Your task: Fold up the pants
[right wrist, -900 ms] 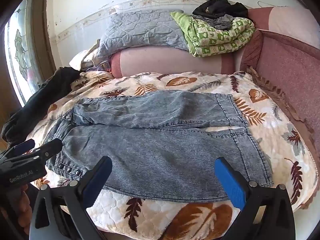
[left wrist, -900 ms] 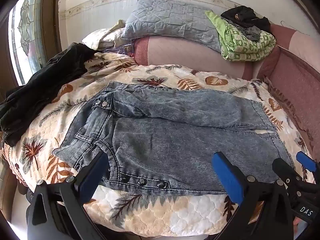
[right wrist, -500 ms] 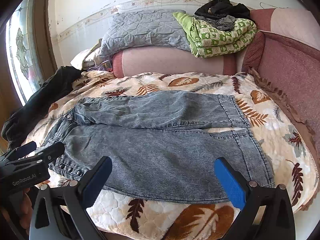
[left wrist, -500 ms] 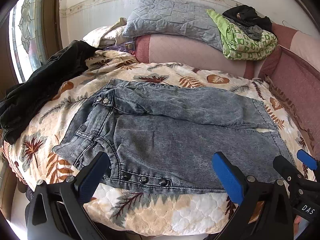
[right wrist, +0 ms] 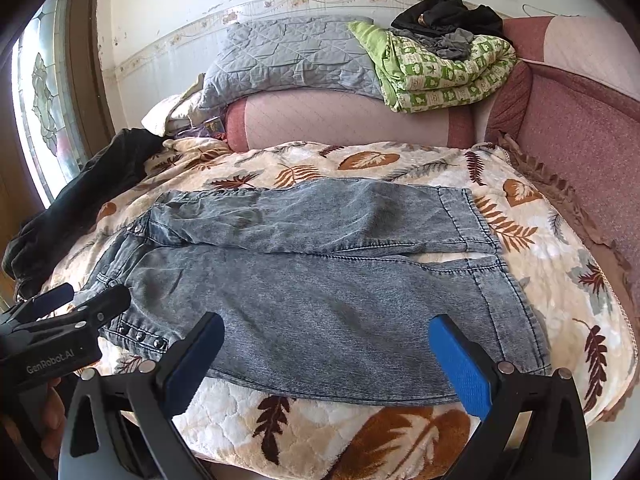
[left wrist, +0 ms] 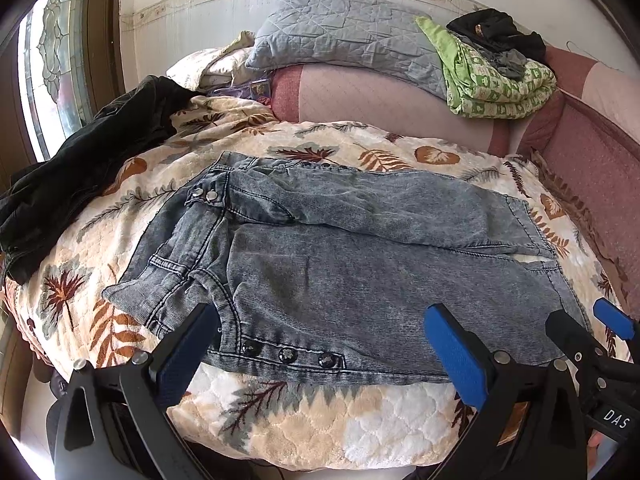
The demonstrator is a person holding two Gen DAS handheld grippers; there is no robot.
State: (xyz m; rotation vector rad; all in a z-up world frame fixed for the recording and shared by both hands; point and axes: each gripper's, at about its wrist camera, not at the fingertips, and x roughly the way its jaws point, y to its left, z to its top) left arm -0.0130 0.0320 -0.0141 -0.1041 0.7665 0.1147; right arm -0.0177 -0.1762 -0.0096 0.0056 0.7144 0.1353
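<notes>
Grey acid-wash denim pants (left wrist: 340,264) lie flat on the leaf-print bedspread (left wrist: 280,420), waistband to the left, leg hems to the right; they also show in the right wrist view (right wrist: 320,280). Both legs lie side by side. My left gripper (left wrist: 320,352) is open and empty, just above the near edge by the snap buttons (left wrist: 288,356). My right gripper (right wrist: 326,356) is open and empty over the near leg's lower edge. Each gripper shows in the other's view: the right one (left wrist: 592,340) and the left one (right wrist: 64,308).
A black jacket (left wrist: 80,168) lies on the bed's left side by the window. A grey pillow (left wrist: 344,48), a green blanket (left wrist: 504,84) and dark clothes are piled on the pink bolster (left wrist: 380,100) at the back. A padded pink wall (right wrist: 580,152) bounds the right.
Both grippers have shifted slightly, so the pants sit a little lower in both views. The pants have not moved. Both grippers stay open.
</notes>
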